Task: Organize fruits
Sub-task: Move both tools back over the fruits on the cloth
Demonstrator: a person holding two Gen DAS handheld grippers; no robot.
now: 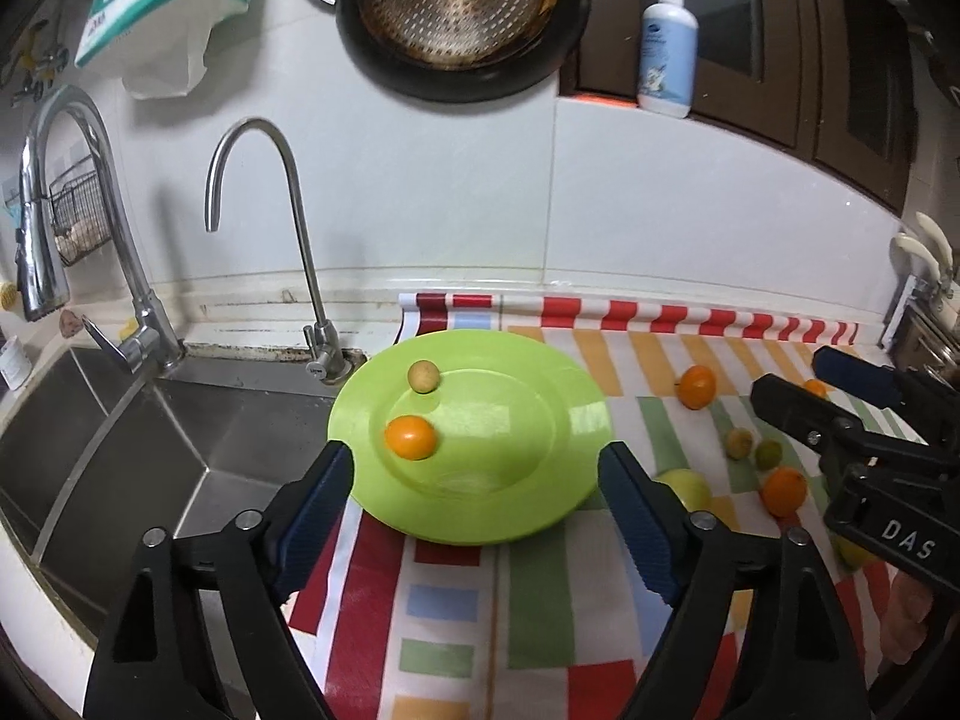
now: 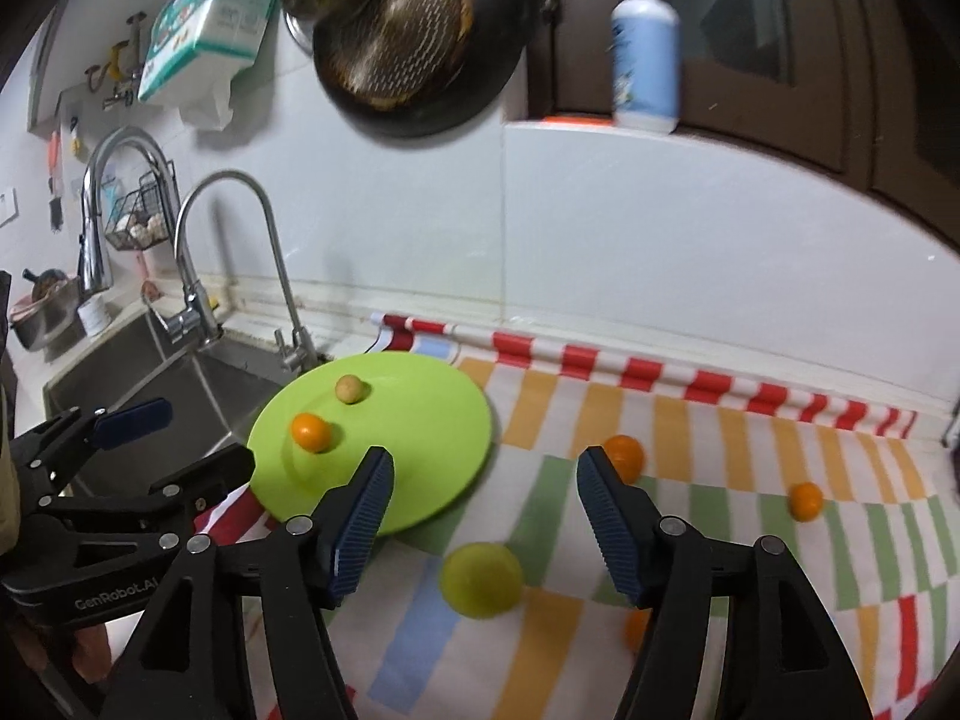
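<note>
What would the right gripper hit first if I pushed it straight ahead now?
Probably the yellow-green fruit on the striped cloth: it lies just ahead between the open right gripper fingers, though depth is unclear.

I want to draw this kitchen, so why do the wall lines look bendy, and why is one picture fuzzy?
In both views the fisheye lens bends the wall and the striped cloth edges into curves, with dark corners. The left wrist view is sharp, with window glare on the green plate. The right wrist view is smeared by motion: the big green fruit and soap bottle look blurry.
</note>
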